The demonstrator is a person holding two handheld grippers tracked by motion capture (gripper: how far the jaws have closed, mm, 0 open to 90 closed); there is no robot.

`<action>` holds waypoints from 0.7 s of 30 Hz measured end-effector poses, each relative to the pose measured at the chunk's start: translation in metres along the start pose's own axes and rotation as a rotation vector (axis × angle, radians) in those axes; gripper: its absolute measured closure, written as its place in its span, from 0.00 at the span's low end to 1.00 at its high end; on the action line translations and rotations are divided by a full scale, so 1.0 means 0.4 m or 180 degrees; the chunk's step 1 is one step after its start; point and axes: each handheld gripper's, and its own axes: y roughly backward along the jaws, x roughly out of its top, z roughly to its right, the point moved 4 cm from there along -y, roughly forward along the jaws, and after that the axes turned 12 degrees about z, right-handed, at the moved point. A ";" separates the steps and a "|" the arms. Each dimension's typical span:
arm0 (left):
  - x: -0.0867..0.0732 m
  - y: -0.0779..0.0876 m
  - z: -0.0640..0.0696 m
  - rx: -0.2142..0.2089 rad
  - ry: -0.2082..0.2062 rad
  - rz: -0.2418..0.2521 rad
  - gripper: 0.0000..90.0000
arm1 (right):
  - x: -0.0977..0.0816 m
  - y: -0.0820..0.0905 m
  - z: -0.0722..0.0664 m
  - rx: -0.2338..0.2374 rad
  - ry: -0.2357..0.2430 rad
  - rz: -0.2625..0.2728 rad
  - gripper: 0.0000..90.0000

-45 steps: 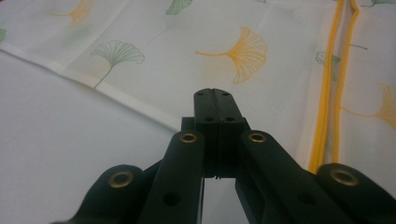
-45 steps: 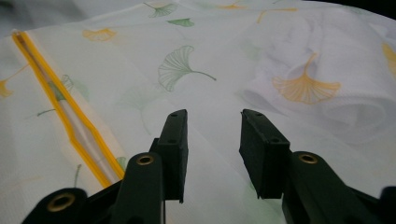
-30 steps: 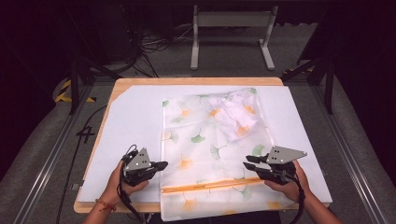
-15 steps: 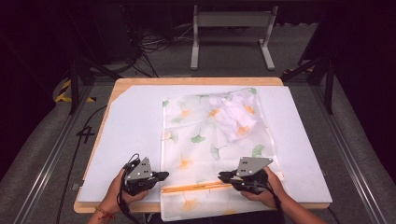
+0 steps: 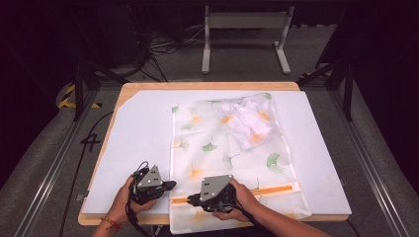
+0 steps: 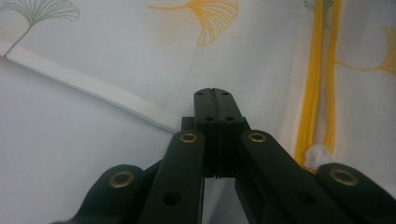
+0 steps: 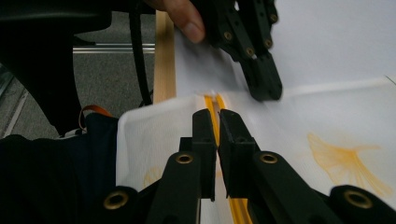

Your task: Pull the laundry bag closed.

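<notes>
My right hand-held gripper [image 5: 190, 200] has just been closing on the yellow zipper [image 7: 212, 103] of the mesh laundry bag [image 5: 227, 153], near the bag's left end on the surface. My left hand-held gripper [image 5: 170, 185] pinches the bag's corner. The zipper looks nearly closed.

zipper pull [image 7: 214, 140]: hidden between jaws | bag [image 5: 197, 224] bottom: cut off

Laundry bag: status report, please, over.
Left gripper shut on laundry bag edge. Right gripper closing on yellow zipper. Nothing in the way.
</notes>
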 end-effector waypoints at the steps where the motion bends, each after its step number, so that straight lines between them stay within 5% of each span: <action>1: 0.000 -0.002 -0.003 0.0011 0.0007 0.0003 1.00 | 0.005 -0.012 -0.001 0.0011 0.0023 -0.0007 0.93; 12: 0.009 -0.015 -0.013 0.0009 -0.0052 -0.0087 1.00 | 0.042 -0.150 -0.026 0.0058 0.0227 -0.0269 0.80; 21: 0.013 -0.021 -0.025 0.0007 0.0058 -0.0083 1.00 | 0.025 -0.200 -0.001 -0.0040 0.0066 -0.0443 0.72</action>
